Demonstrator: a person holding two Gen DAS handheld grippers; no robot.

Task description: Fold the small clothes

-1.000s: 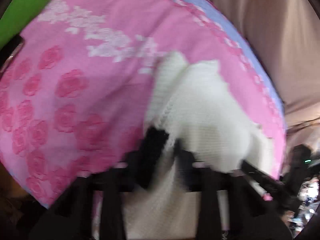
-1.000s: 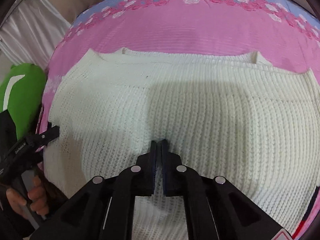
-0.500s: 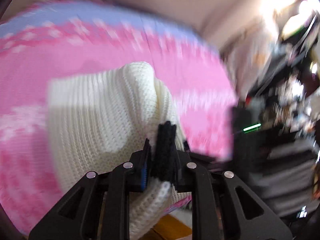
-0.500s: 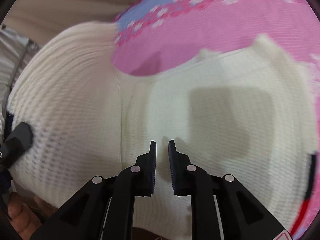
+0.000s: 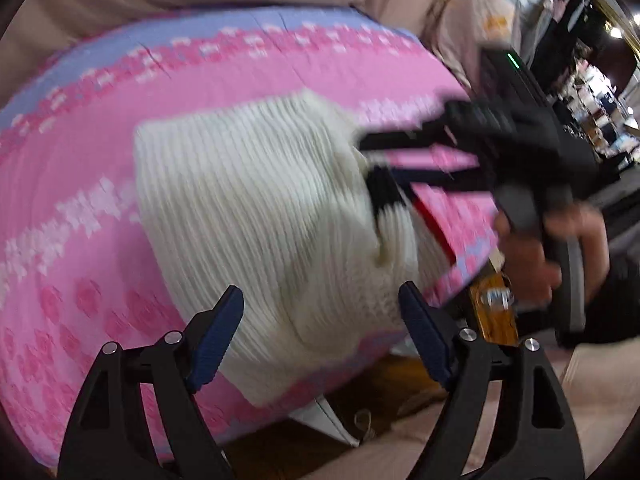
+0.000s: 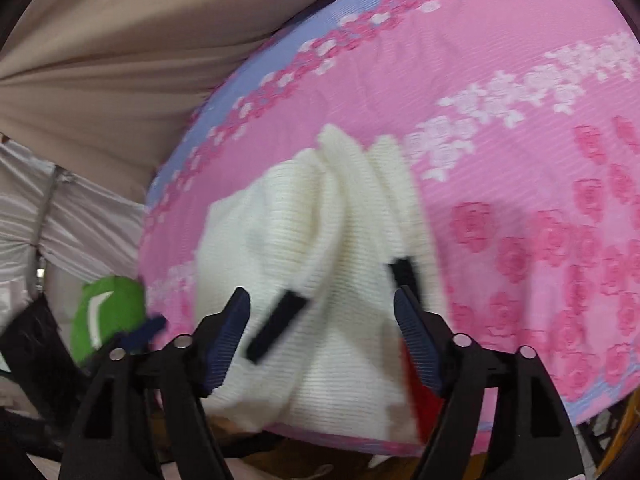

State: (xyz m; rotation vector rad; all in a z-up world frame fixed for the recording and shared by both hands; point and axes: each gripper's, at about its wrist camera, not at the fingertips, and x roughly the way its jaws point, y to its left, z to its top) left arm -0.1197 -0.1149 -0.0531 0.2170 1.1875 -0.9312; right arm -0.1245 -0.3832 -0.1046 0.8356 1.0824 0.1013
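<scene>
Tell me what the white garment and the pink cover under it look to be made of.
The garment looks like chunky rib-knit yarn, wool or acrylic, matte cream: raised parallel ribs run across it and it slumps in soft folds. The cover looks like thin woven or quilted cloth, matte pink with a printed or woven rose pattern and a lilac border; motion blur leaves the weave unclear.

The sweater point(image 5: 264, 216) lies folded on the cloth point(image 5: 80, 208) that covers the table, close to the table's near edge. In the left wrist view the right tool point(image 5: 370, 164) is at the sweater's right side. In the right wrist view the left tool point(image 6: 340, 296) is over the sweater's near part.
</scene>
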